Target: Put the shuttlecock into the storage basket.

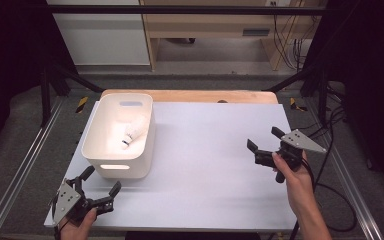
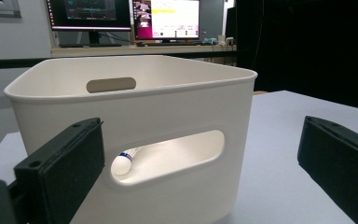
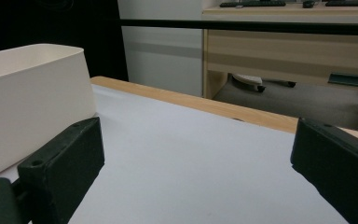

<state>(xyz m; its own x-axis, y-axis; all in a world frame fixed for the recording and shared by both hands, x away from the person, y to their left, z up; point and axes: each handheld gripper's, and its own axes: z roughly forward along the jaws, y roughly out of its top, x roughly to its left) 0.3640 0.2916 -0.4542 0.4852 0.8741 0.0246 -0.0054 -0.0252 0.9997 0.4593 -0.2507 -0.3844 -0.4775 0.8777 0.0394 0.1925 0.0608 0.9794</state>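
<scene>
1. The left gripper [image 1: 101, 182] is held low at the tabletop's [image 1: 210, 165] near left corner, fingers spread wide, nothing pinched.
2. The right gripper [image 1: 265, 139] is held over the right side, fingers [image 3: 60, 168] likewise spread and empty.
3. The shuttlecock [image 1: 132, 132] is seen lying inside the white bin [image 1: 100, 162], just beyond the left gripper.

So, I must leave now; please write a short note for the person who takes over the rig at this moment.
Left gripper: open, holding nothing, low at the near left corner of the table, aimed at the near wall of the white bin.
Right gripper: open, holding nothing, above the right side of the table, pointing left.
Shuttlecock: lying inside the bin, its cork end visible through the handle slot.
Done: the shuttlecock appears already placed in the bin.
Left: probably nothing to pick up; perhaps only moving the bin.
</scene>
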